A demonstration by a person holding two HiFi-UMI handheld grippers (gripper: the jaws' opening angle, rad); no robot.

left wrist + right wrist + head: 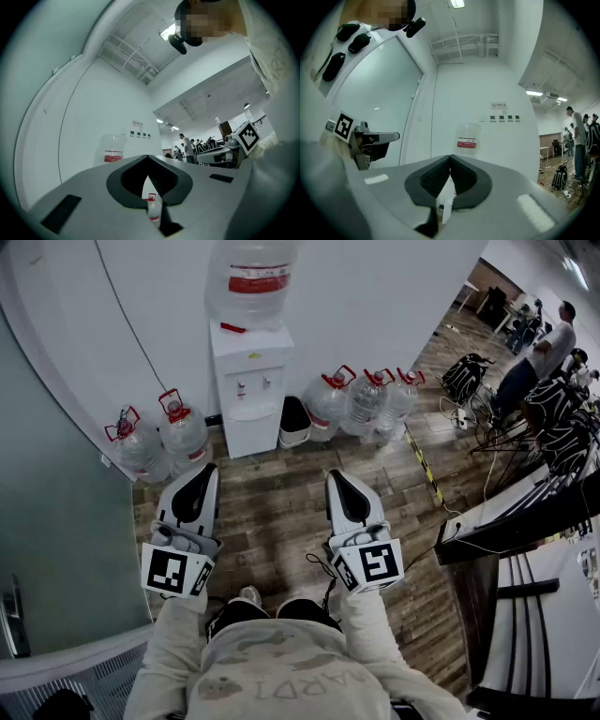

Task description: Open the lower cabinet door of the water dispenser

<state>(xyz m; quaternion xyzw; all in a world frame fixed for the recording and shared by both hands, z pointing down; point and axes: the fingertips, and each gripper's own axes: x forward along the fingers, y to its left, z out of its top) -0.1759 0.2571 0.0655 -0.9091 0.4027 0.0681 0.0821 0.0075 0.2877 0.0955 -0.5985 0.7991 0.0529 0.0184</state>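
Head view, nearest first: the left gripper and the right gripper are held side by side in the lower middle of the frame, above the person's knees. Each has its jaws pressed together at the tips with nothing in them, and both gripper views confirm this.

Beyond them lies bare wooden floor. The water dispenser stands well apart at upper centre against the white wall. Its lower cabinet door looks closed and untouched.

I judge the approach has not begun. The next move calls for stepping forward, lowering one gripper and parting its jaws to take the door's edge. No handle or hinge side can be made out from here.

Two water jugs stand left of the dispenser. A dark bin sits just beside its right, with three more jugs past that. The door's swing room is therefore the floor straight in front. A glass wall borders the left.
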